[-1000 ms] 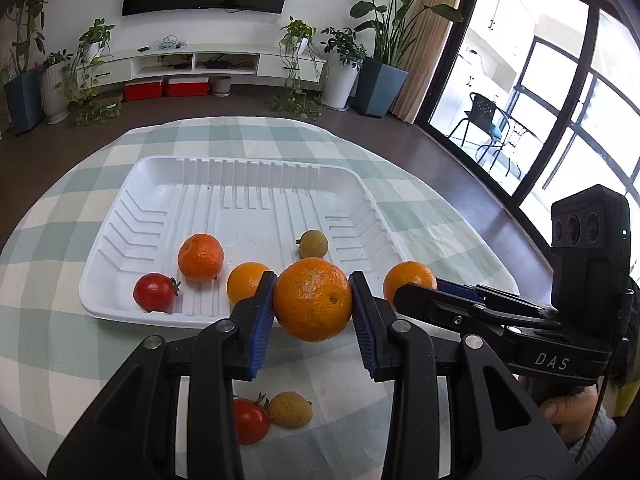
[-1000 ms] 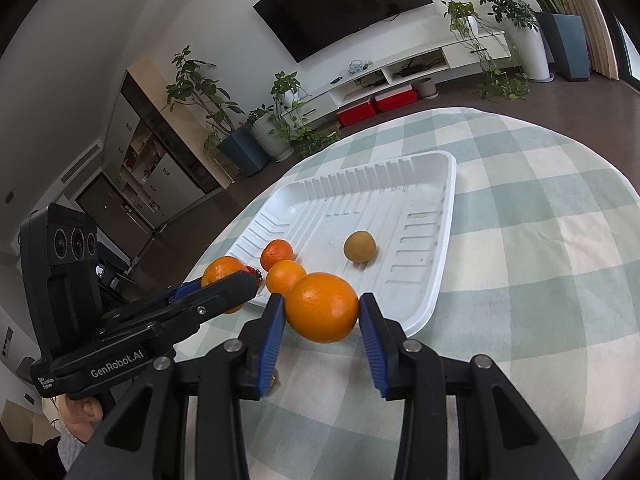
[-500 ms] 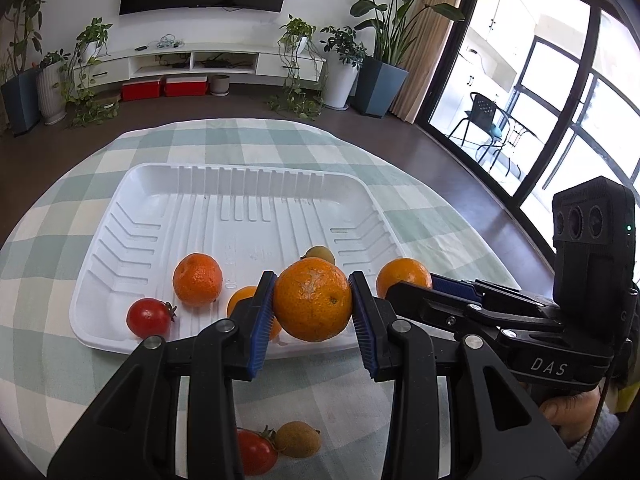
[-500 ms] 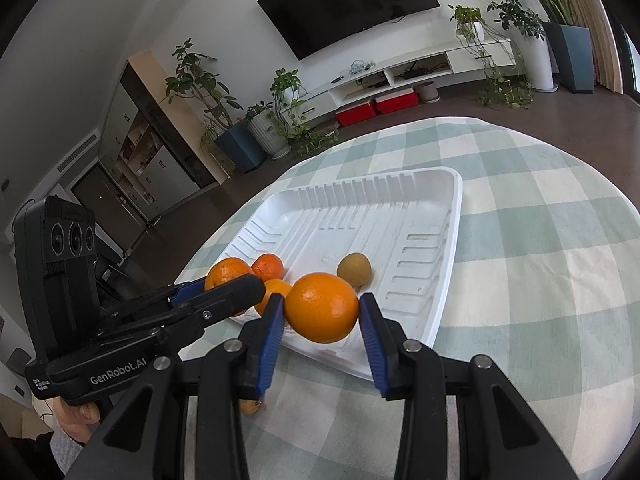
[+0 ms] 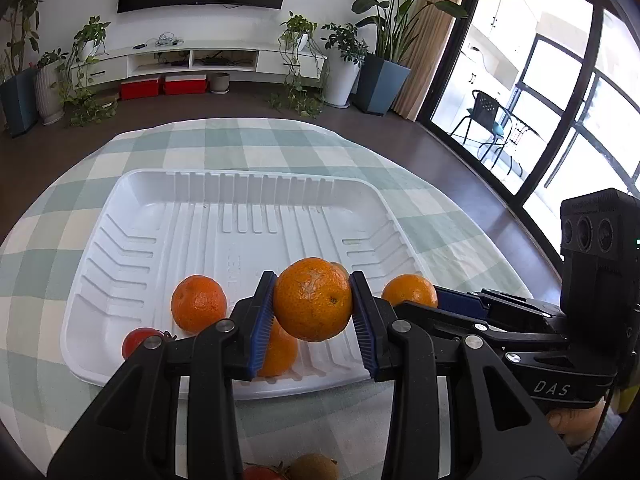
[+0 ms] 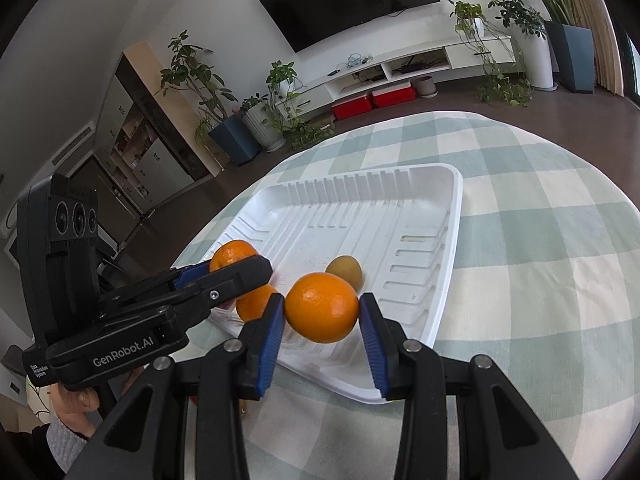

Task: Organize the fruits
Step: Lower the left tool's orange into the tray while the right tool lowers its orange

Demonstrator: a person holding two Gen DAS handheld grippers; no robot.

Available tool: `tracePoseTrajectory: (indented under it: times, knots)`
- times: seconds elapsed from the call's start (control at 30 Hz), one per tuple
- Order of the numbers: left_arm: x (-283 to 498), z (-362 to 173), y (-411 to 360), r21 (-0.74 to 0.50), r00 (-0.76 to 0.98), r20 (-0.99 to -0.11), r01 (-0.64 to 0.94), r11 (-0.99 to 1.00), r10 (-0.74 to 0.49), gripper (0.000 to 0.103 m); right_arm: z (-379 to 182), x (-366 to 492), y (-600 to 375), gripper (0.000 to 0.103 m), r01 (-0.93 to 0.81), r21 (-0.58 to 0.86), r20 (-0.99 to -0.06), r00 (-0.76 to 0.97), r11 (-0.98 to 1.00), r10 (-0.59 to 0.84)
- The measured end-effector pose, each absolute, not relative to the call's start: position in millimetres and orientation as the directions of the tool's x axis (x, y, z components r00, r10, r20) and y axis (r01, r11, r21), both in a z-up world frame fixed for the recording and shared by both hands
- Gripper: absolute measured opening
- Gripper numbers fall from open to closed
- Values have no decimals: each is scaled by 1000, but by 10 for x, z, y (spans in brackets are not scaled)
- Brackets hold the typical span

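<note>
A white ribbed tray (image 5: 248, 216) lies on the checked tablecloth; it also shows in the right wrist view (image 6: 448, 248). My left gripper (image 5: 313, 316) is shut on a large orange (image 5: 314, 300) above the tray's near part. My right gripper (image 6: 322, 316) is shut on another orange (image 6: 322, 307) over the tray's near right side; that orange shows in the left wrist view (image 5: 409, 290). In the tray lie a mandarin (image 5: 199, 303), a second one (image 5: 280, 350) under my held orange, a tomato (image 5: 140, 340) and a brownish kiwi (image 6: 345, 270).
A tomato (image 5: 260, 474) and a kiwi (image 5: 314, 467) lie on the cloth near the front edge, below the left gripper. The round table's edge curves off on both sides. Plants, a TV bench and glass doors stand beyond.
Both grippers have moved forward over the tray with their oranges still held. The tray and its fruit now sit closer and lower in both views.
</note>
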State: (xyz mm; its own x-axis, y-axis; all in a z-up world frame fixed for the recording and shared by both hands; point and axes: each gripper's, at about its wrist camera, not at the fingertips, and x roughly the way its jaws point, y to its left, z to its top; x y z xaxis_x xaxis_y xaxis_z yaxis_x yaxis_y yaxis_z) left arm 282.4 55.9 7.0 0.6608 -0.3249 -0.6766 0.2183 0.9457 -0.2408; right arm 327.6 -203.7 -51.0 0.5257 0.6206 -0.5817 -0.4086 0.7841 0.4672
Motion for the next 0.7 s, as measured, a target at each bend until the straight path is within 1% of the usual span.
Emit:
tracePoseTrajectory:
  times: [0.7]
  knots:
    - [3091, -129, 645, -252, 641, -698, 195, 948, -317, 34, -552, 3364, -1974, 41, -405, 445, -608, 519, 799, 601]
